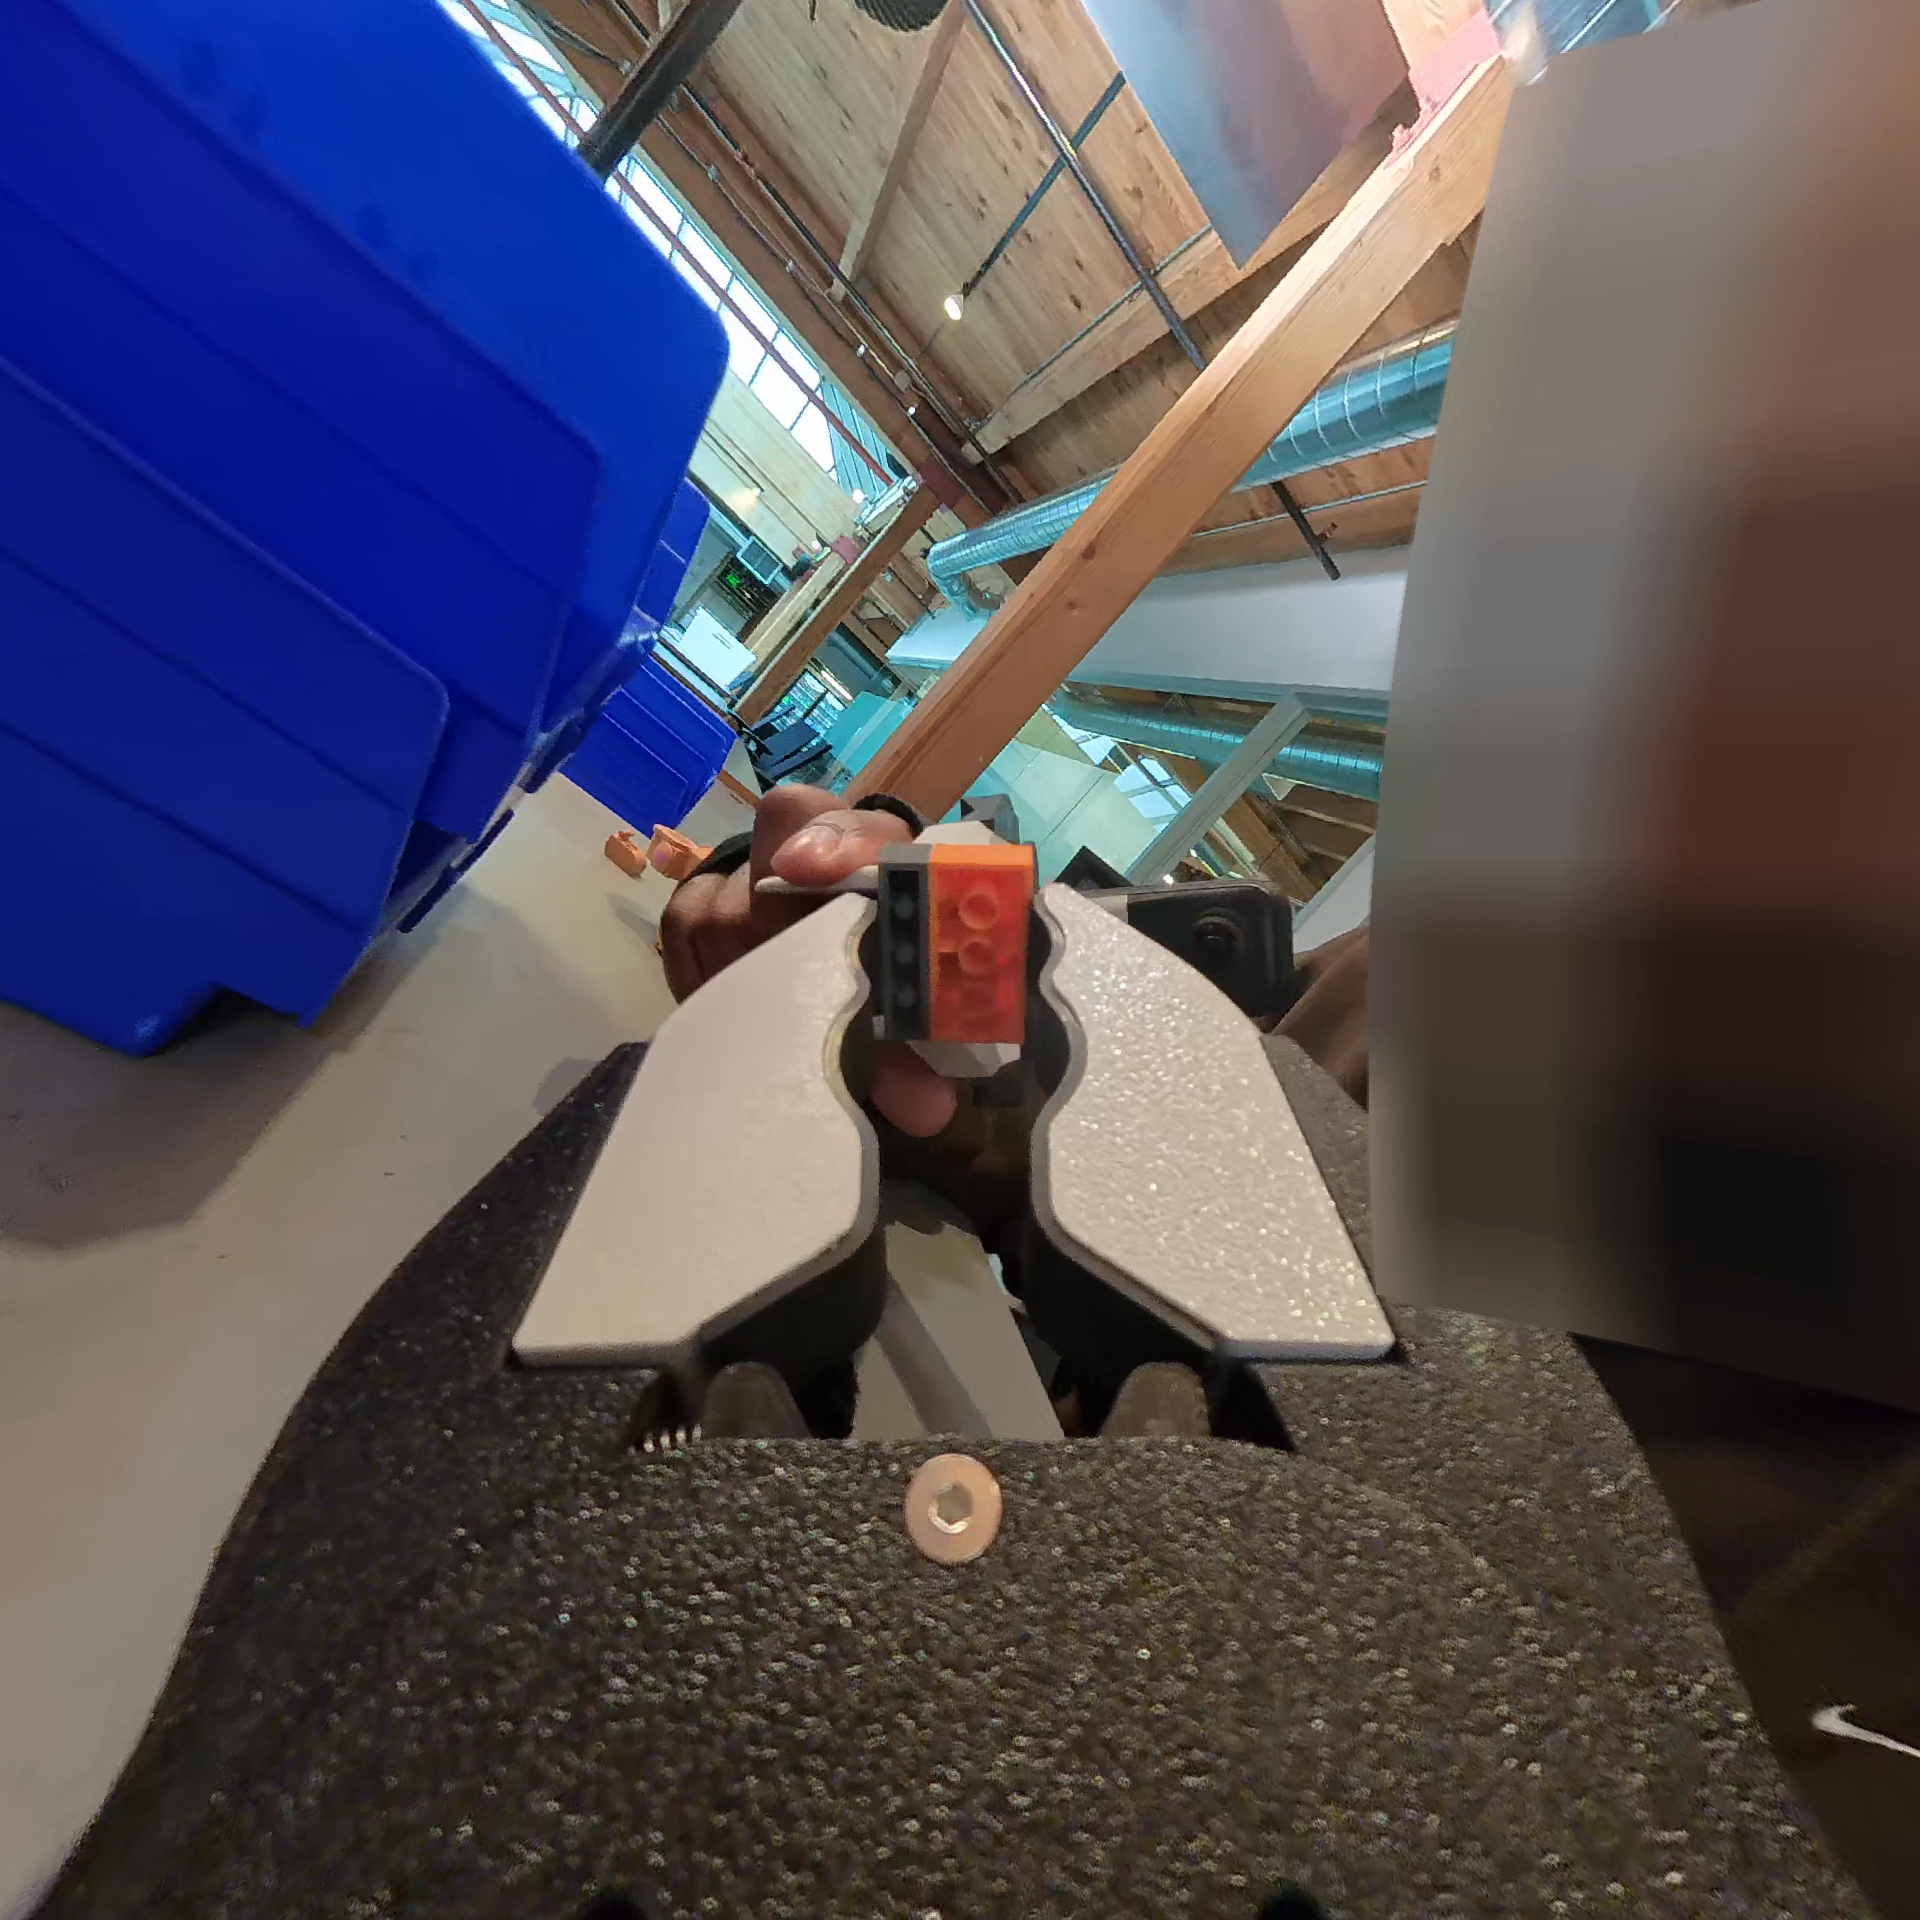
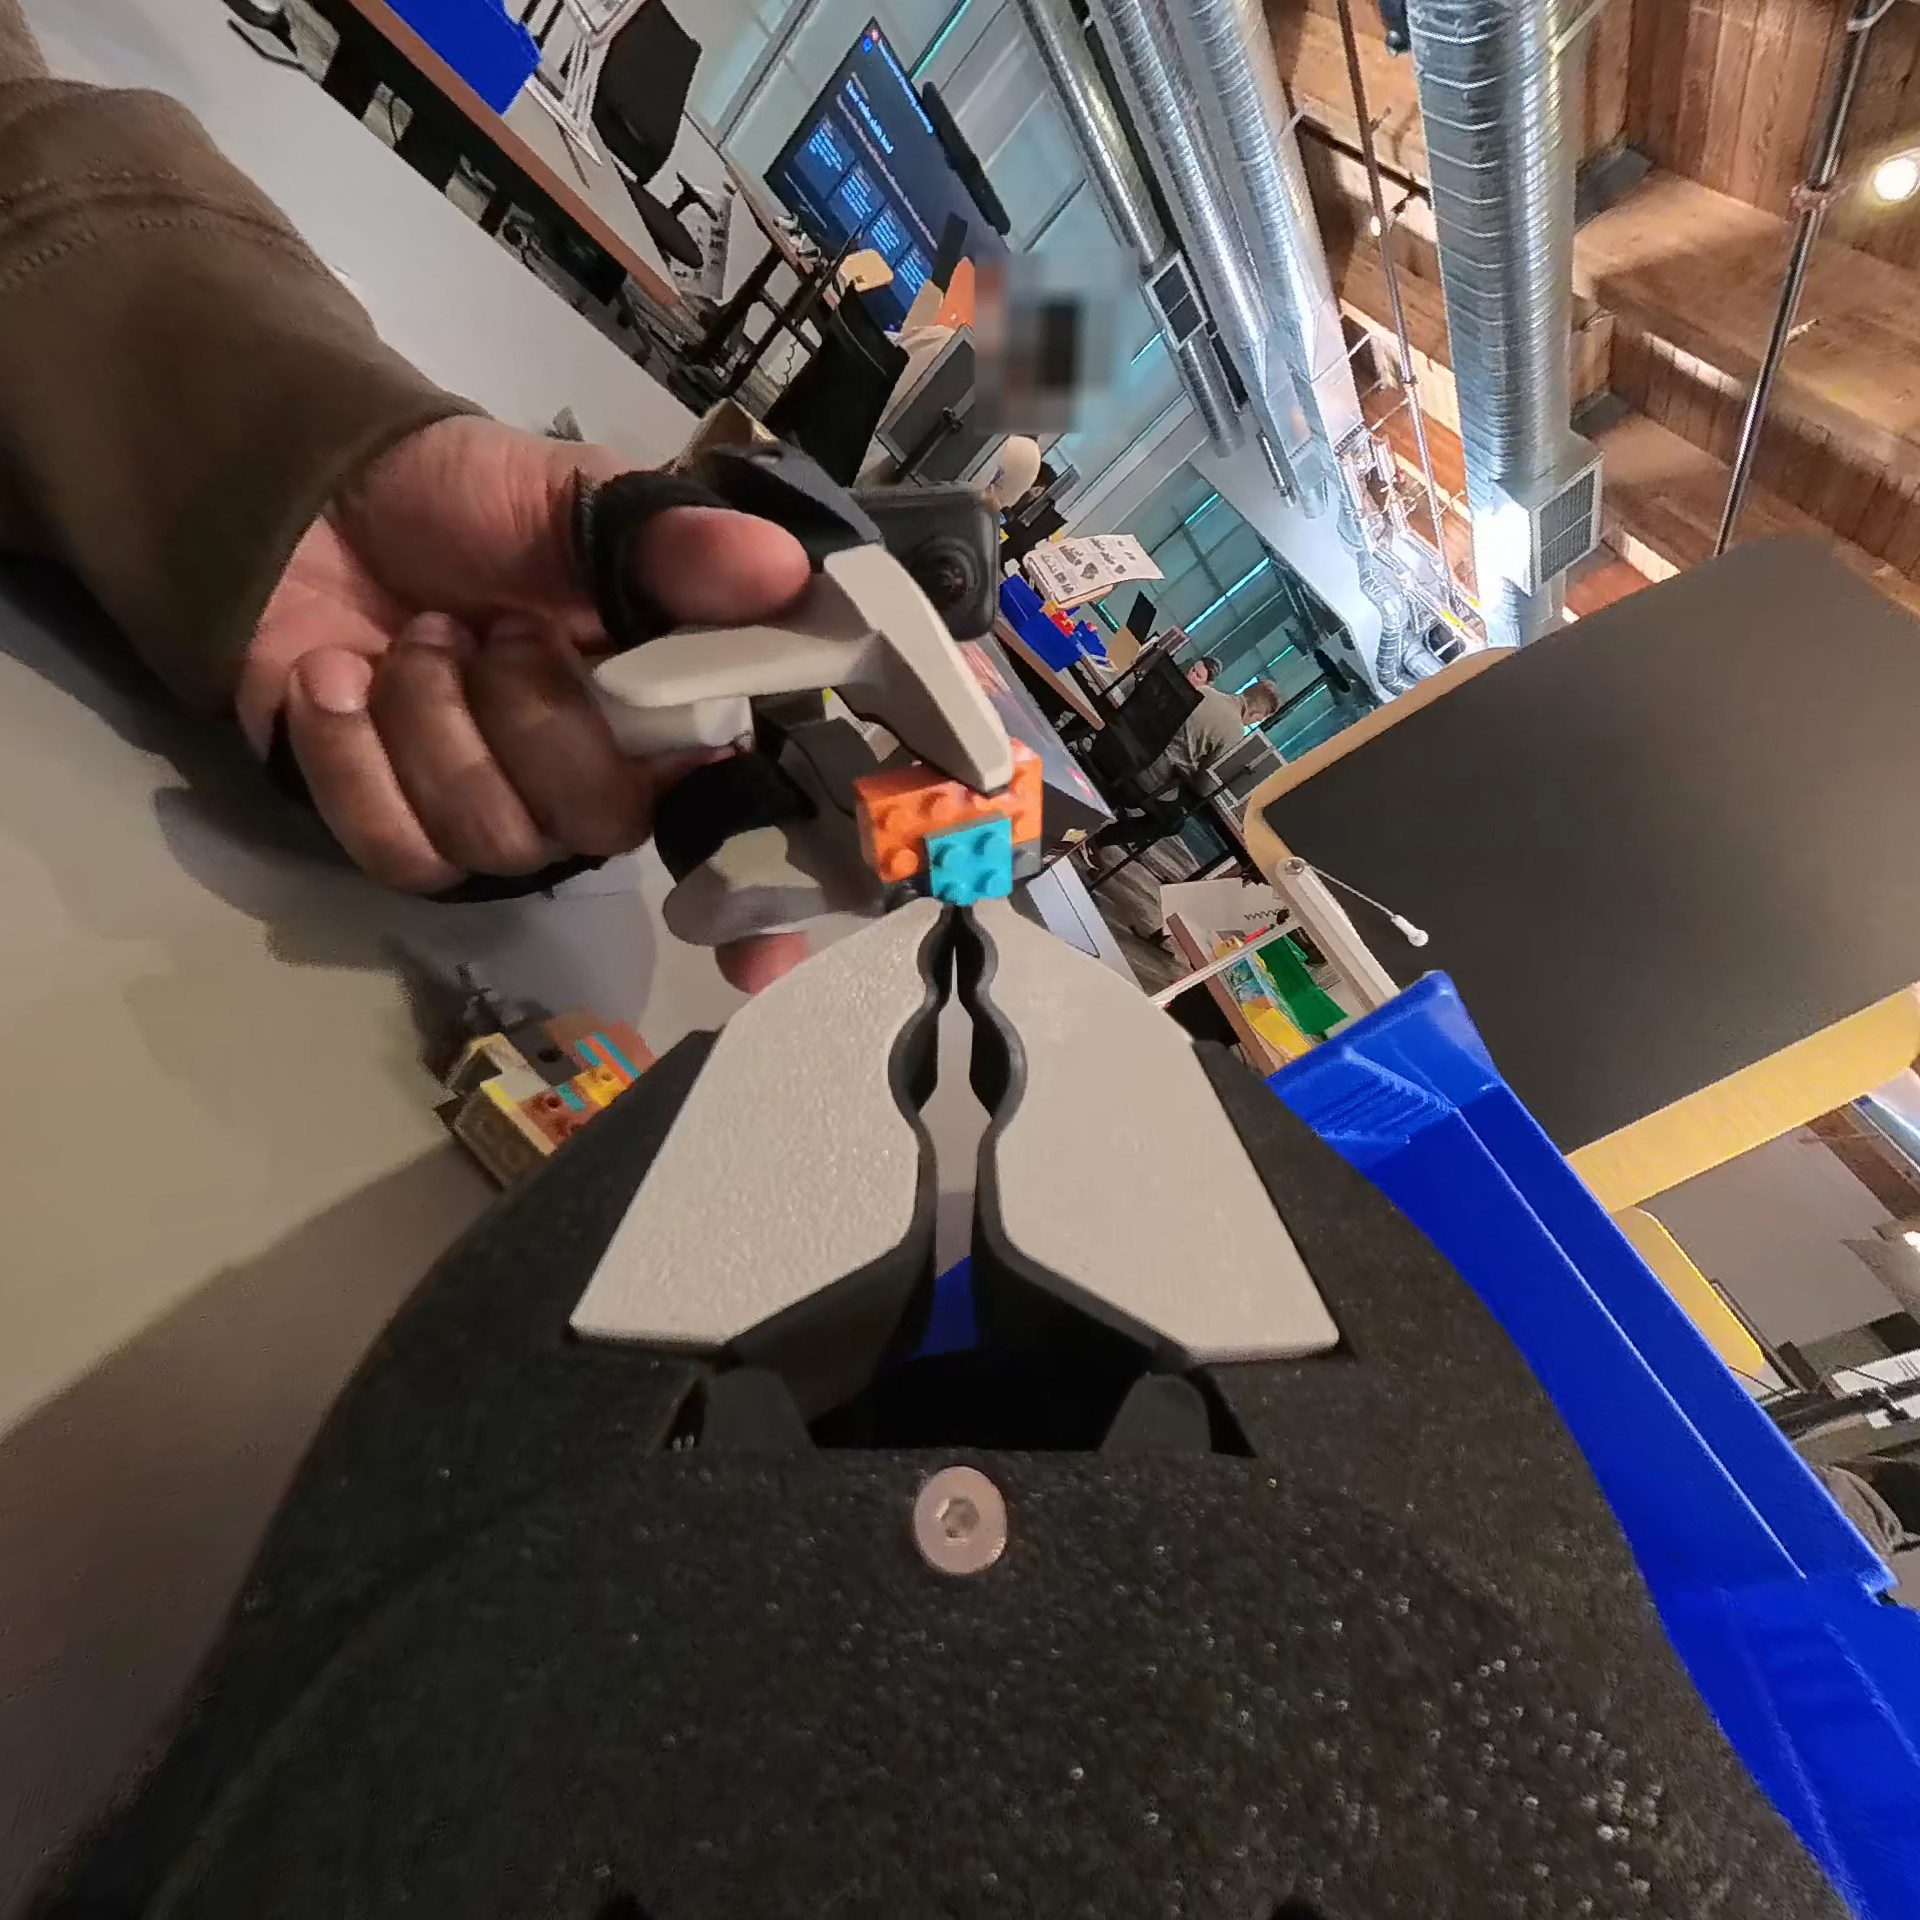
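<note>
In the left wrist view my left gripper (image 1: 956,935) is shut on an orange brick (image 1: 977,951) with a dark grey piece (image 1: 902,951) joined to its left side. A hand (image 1: 717,925) and the right gripper's grey fingertips (image 1: 971,1058) show just behind it. In the right wrist view my right gripper (image 2: 961,920) is shut on a small teal brick (image 2: 968,855) that sits against the orange brick (image 2: 914,821). A hand (image 2: 468,675) holds the left gripper (image 2: 894,665) there, clamped on the orange brick. Both are held above the grey table (image 2: 156,987).
Stacked blue bins (image 1: 260,520) stand close on the left, with small orange pieces (image 1: 665,847) on the table beyond. A blue bin rim (image 2: 1558,1247) runs along the right. A pile of mixed bricks (image 2: 540,1091) lies on the table. A black-topped table (image 2: 1662,831) stands behind. Less than 4 cm separates the two grippers' tips.
</note>
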`<state>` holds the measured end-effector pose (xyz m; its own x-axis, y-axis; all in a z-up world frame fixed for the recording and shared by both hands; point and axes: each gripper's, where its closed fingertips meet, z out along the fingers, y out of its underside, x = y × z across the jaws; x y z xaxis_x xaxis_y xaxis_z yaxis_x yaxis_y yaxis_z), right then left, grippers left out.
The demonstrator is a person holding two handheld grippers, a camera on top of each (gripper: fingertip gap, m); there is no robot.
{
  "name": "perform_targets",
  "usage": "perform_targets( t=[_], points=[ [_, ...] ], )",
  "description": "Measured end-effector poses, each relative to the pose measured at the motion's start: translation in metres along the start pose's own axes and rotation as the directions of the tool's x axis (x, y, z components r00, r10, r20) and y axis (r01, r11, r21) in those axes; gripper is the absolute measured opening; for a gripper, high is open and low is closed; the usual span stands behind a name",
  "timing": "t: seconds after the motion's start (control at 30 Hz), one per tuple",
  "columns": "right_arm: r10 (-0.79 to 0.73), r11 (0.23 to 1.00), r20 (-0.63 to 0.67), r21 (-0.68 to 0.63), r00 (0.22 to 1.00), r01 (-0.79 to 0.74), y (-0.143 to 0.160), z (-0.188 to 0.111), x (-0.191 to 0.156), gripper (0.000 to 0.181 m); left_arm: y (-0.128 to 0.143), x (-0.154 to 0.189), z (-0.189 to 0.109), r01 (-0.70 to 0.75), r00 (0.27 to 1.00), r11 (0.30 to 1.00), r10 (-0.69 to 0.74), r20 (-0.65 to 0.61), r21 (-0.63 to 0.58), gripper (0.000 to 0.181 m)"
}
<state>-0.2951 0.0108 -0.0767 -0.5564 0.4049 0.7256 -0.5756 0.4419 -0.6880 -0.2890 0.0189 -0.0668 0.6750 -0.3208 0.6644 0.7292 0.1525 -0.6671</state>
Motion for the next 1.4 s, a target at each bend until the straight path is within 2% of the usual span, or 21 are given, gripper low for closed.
perform_targets(
  t=[0.1, 0.17, 0.27, 0.43, 0.7, 0.8, 0.9, 1.03, 1.17, 1.3, 1.4],
  points=[
    [0.039, 0.999, 0.034, -0.026, 0.999, -0.038, 0.005, 0.002, -0.005, 0.001, -0.006, 0.002, -0.003, -0.058, 0.998, 0.998, 0.058, 0.008, 0.032, 0.026],
    [0.149, 0.989, 0.085, -0.022, 0.985, -0.148, 0.005, 0.003, -0.008, 0.008, -0.009, 0.005, -0.005, -0.131, 0.991, 0.991, 0.13, 0.02, 0.038, 0.026],
    [0.286, 0.957, 0.139, 0.01, 0.948, -0.29, -0.001, 0.001, -0.007, 0.019, -0.002, 0.005, -0.005, -0.263, 0.963, 0.964, 0.265, 0.054, -0.043, 0.026],
    [0.139, 0.987, 0.085, 0.075, 0.987, -0.145, -0.01, -0.005, -0.002, 0.022, 0.003, 0.006, -0.003, -0.263, 0.963, 0.961, 0.267, 0.043, -0.083, 0.026],
    [0.062, 0.996, 0.111, 0.062, 0.992, -0.069, -0.012, 0.0, -0.015, 0.048, 0.017, 0.007, 0.003, -0.275, 0.959, 0.948, 0.282, 0.027, -0.163, 0.026],
    [0.017, 0.997, 0.098, 0.067, 0.995, -0.024, -0.013, 0.0, -0.017, 0.043, 0.027, 0.007, 0.007, -0.216, 0.975, 0.957, 0.222, 0.006, -0.195, 0.026],
    [-0.015, 0.998, 0.081, 0.055, 0.997, 0.011, -0.01, 0.001, -0.018, 0.038, 0.026, 0.003, 0.009, -0.142, 0.989, 0.975, 0.146, 0.012, -0.171, 0.026],
    [0.088, 0.995, 0.046, 0.04, 0.995, -0.09, -0.006, 0.001, -0.002, 0.037, 0.026, -0.001, 0.006, -0.124, 0.991, 0.975, 0.132, 0.033, -0.183, 0.027],
    [0.087, 0.995, 0.047, 0.04, 0.995, -0.089, -0.007, 0.001, -0.003, 0.038, 0.027, 0.001, 0.007, -0.12, 0.992, 0.976, 0.126, 0.023, -0.182, 0.025],
    [0.076, 0.996, 0.042, 0.047, 0.996, -0.078, -0.009, 0.001, -0.004, 0.038, 0.027, 0.002, 0.007, -0.188, 0.98, 0.963, 0.197, 0.028, -0.192, 0.025],
    [0.084, 0.995, 0.066, 0.045, 0.994, -0.088, -0.006, 0.001, -0.005, 0.041, 0.025, -0.004, 0.005, -0.332, 0.926, 0.91, 0.365, 0.098, -0.249, 0.025]
  ],
)
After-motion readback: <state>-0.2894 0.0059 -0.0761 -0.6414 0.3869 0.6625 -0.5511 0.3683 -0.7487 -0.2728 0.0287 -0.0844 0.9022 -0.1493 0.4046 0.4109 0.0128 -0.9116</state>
